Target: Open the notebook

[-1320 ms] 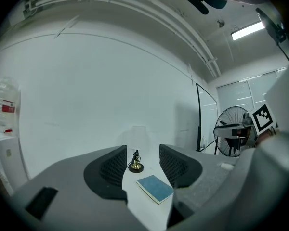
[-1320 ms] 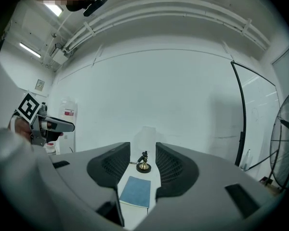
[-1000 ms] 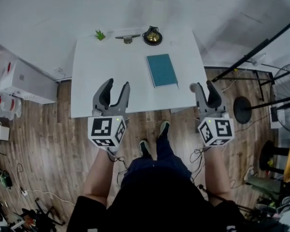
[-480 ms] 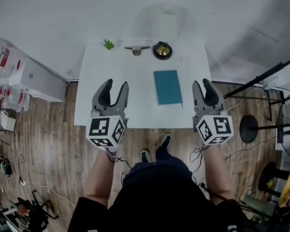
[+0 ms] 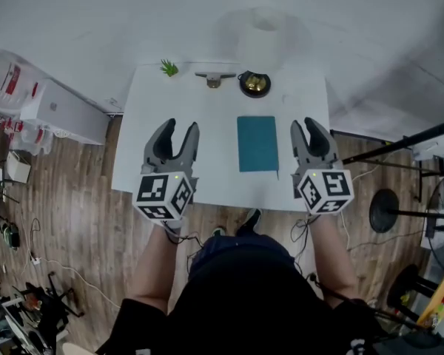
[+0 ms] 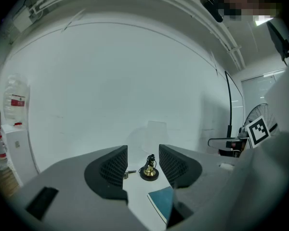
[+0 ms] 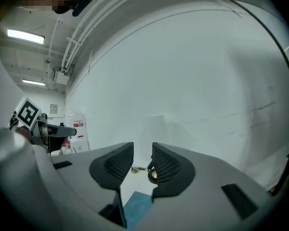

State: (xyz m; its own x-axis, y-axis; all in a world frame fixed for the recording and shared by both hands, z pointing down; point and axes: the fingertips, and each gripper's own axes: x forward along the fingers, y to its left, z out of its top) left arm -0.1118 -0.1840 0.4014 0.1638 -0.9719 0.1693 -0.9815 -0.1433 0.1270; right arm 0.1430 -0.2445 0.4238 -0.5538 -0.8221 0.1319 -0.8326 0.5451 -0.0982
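A closed teal notebook [image 5: 257, 143] lies flat on the white table [image 5: 214, 120], right of centre; its corner shows as the notebook [image 6: 161, 200] in the left gripper view and the notebook [image 7: 137, 207] in the right gripper view. My left gripper [image 5: 175, 133] hovers above the table left of the notebook, jaws open and empty. My right gripper [image 5: 308, 130] hovers just right of the notebook, its jaws closing with nothing between them. Neither gripper touches the notebook.
At the table's far edge stand a small green plant [image 5: 169, 68], a grey metal piece [image 5: 214, 78] and a brass bell on a black base [image 5: 254, 83]. A white cylinder [image 5: 263, 39] stands behind the table. Boxes [image 5: 59, 109] sit on the wooden floor at left, stands at right.
Both grippers have moved forward from the table's near edge to positions over it, flanking the notebook. The right gripper's jaws have narrowed.
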